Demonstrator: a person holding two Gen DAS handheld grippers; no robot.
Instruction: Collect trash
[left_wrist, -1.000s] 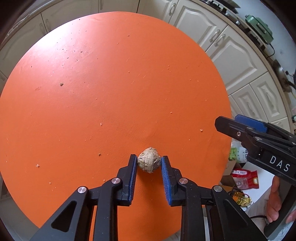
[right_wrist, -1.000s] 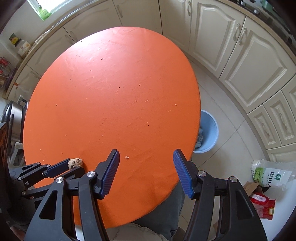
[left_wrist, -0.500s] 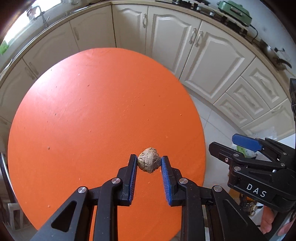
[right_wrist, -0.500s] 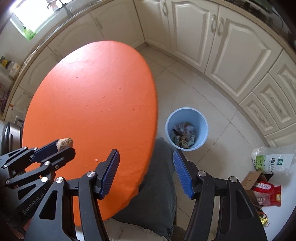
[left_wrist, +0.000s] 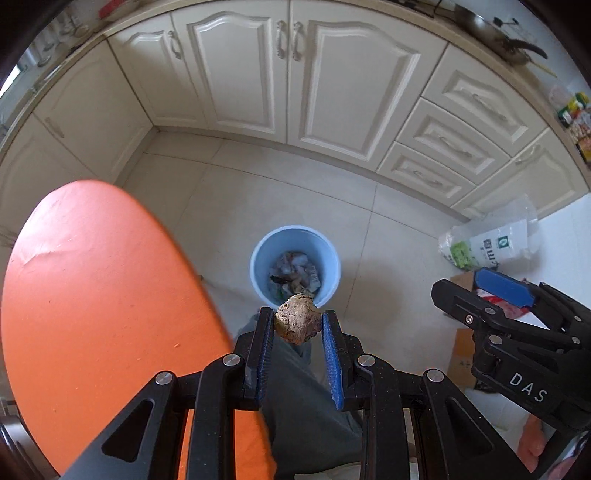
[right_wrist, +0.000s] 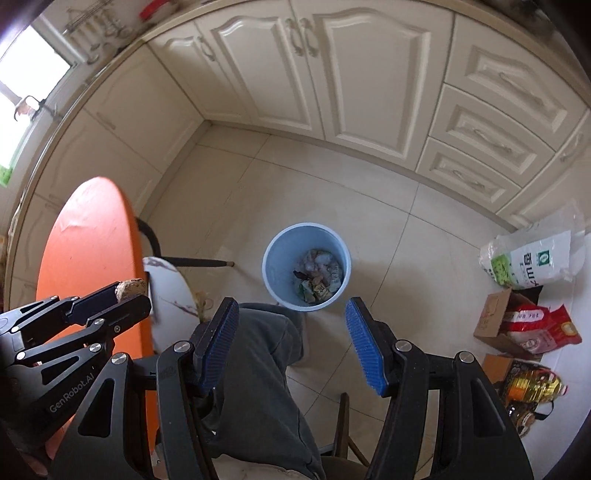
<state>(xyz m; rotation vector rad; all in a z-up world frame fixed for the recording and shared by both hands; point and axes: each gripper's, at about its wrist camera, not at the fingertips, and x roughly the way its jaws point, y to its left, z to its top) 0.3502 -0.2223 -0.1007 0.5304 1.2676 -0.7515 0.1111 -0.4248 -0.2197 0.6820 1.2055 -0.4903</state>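
Hid part of bin rim (left_wrist: 258, 254) at six o'clock behind crumpled ball (left_wrist: 297, 323); cropped oil bottle (right_wrist: 535, 387) at four o'clock.

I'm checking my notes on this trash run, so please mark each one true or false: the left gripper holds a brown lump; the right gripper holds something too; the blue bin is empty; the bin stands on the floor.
1. The left gripper holds a brown lump: true.
2. The right gripper holds something: false, its jaws are open with nothing between them.
3. The blue bin is empty: false, trash lies inside.
4. The bin stands on the floor: true.
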